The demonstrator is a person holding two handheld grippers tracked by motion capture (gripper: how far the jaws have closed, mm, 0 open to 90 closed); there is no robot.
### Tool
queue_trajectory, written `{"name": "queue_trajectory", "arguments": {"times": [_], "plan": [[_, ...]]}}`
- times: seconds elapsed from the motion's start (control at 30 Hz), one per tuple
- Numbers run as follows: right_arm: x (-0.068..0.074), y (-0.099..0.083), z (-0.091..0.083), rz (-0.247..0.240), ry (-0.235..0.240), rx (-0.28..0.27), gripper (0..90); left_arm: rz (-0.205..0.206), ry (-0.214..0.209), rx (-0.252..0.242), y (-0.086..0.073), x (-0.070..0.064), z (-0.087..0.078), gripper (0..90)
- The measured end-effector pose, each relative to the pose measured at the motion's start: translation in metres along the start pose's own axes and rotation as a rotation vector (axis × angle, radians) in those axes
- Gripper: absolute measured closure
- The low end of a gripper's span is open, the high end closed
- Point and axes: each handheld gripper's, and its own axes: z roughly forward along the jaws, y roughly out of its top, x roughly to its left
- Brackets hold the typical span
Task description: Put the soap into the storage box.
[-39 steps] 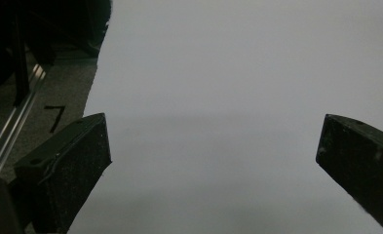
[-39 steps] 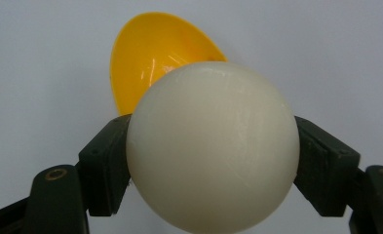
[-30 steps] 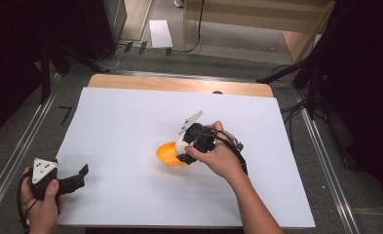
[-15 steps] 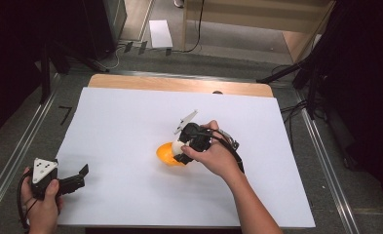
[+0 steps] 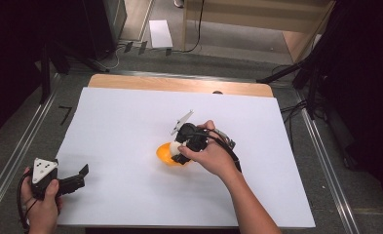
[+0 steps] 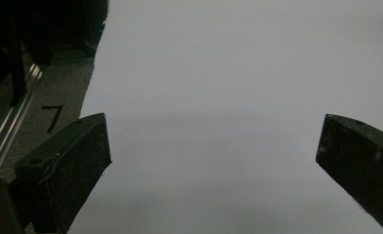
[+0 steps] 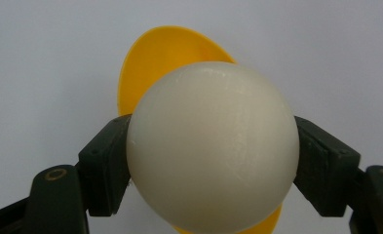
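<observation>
Here, right gripper (image 7: pixel 212 146) fingers clamp a white ball (image 7: pixel 212 146) over an orange dish (image 7: pixel 164 58); left gripper (image 6: pixel 213 161) fingers apart.

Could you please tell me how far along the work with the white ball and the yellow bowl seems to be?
Done: the right gripper has closed on the smooth white ball. In hand: it holds the ball over the shallow yellow plastic bowl. Left: whether the ball is going in or coming out is unclear. The left gripper waits open over the white sheet.
</observation>
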Motion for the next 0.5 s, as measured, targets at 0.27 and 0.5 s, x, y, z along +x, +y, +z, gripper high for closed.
{"name": "queue_trajectory", "arguments": {"times": [0.27, 0.5], "plan": [[-0.0002, 0.0019, 0.0041, 0.009, 0.009, 0.014, 25.0, -0.002, -0.001, 0.000, 0.0000, 0.0002, -0.0001, 0.0], [-0.0008, 0.0036, 0.0065, 0.014, 0.023, 0.020, 25.0, -0.002, -0.001, 0.001, 0.0000, 0.0003, -0.0001, 0.0]]}}
